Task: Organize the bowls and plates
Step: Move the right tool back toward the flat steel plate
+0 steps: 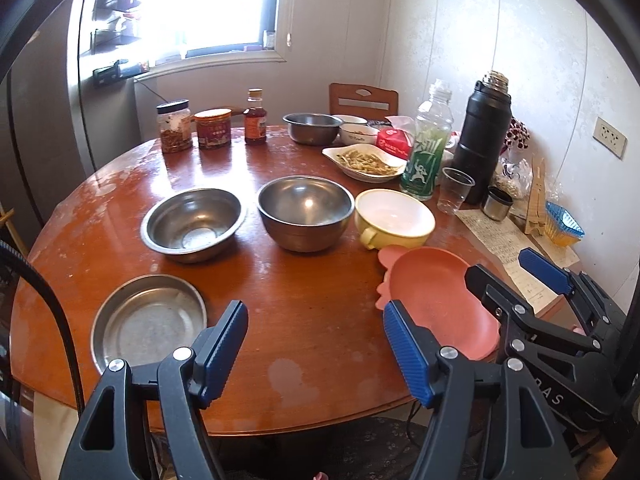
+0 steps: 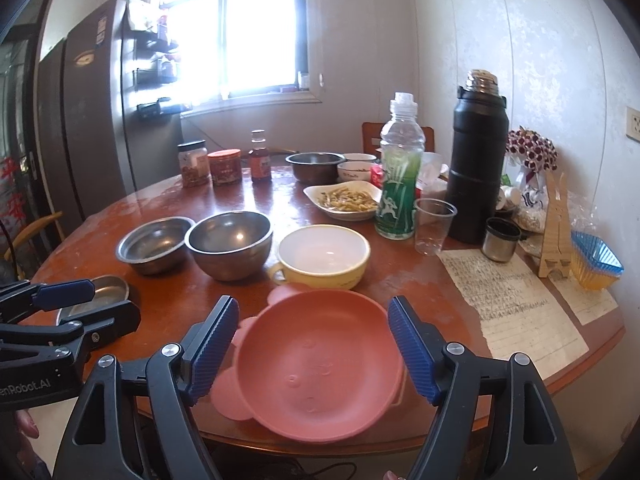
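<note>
The left gripper (image 1: 316, 354) hangs over the near edge of the round table (image 1: 296, 280) with its fingers (image 1: 222, 354) set fairly wide and nothing between them. The flat steel plate (image 1: 148, 320) lies just outside its left finger; the pink plate (image 1: 436, 300) lies just outside its right finger. The right gripper (image 2: 314, 344) also stands wide and holds nothing: the pink plate sits below and between its fingers, which seem clear of the rim. Ahead of the fingertips stand the yellow bowl (image 2: 324, 258), the deep steel bowl (image 2: 230, 244) and the shallow steel bowl (image 2: 154, 244), in a row.

The step in hand looks like choosing a first piece to gather. For the pink plate, I would bring one finger under its rim and the other above it, since squeezing across so wide a dish would likely slip. Lift level, keep clear of the yellow bowl's handle just beyond, and let the left gripper take the steel plate by its raised rim
</note>
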